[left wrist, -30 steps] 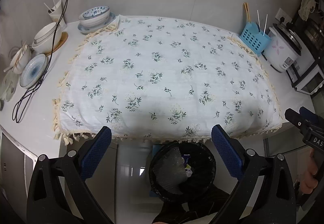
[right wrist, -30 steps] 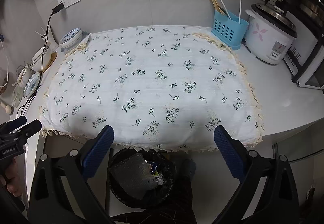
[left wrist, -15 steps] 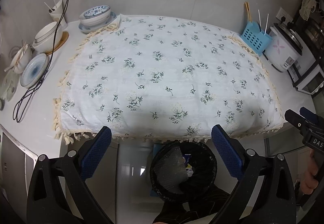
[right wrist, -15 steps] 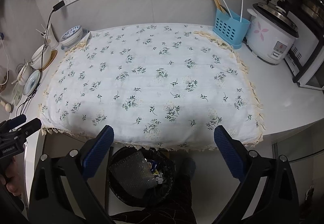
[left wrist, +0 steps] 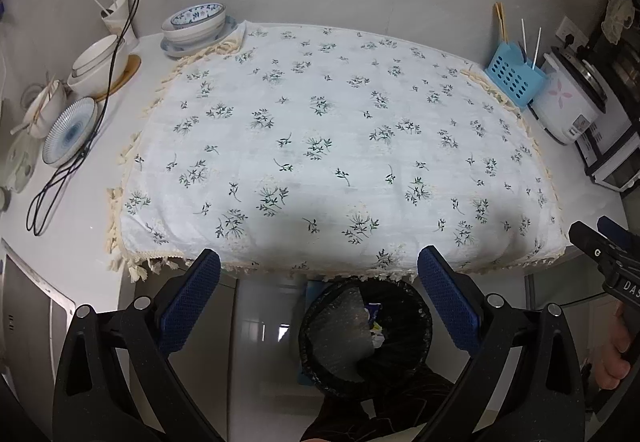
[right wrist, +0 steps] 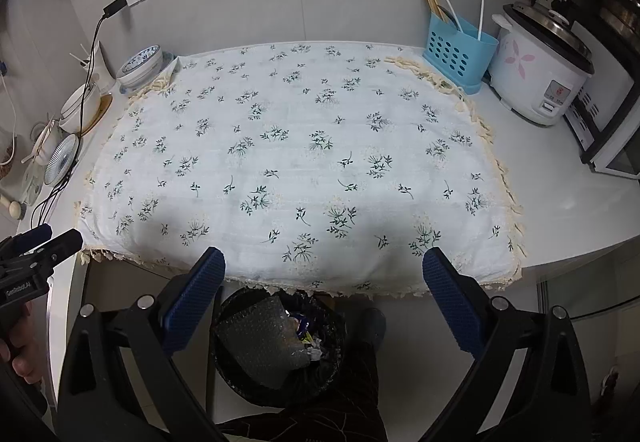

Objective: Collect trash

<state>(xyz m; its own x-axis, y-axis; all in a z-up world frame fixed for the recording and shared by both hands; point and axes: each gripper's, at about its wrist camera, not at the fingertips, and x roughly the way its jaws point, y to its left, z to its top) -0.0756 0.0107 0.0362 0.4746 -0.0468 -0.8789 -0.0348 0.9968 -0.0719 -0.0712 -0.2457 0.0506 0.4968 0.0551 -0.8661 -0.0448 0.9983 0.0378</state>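
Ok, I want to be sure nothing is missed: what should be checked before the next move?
1. Left gripper open, holding nothing: ok.
2. Right gripper open, holding nothing: ok.
3. Tablecloth free of trash: ok.
4. Bin under the counter edge, upright, with trash inside: ok.
5. Trash on the floor around the bin: cannot tell.
6. Bowls and rice cooker off to the sides: ok.

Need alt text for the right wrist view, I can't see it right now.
The open, empty right gripper hangs over a floral tablecloth with no trash on it. Below the counter edge, a black bin holds bubble wrap and wrappers.
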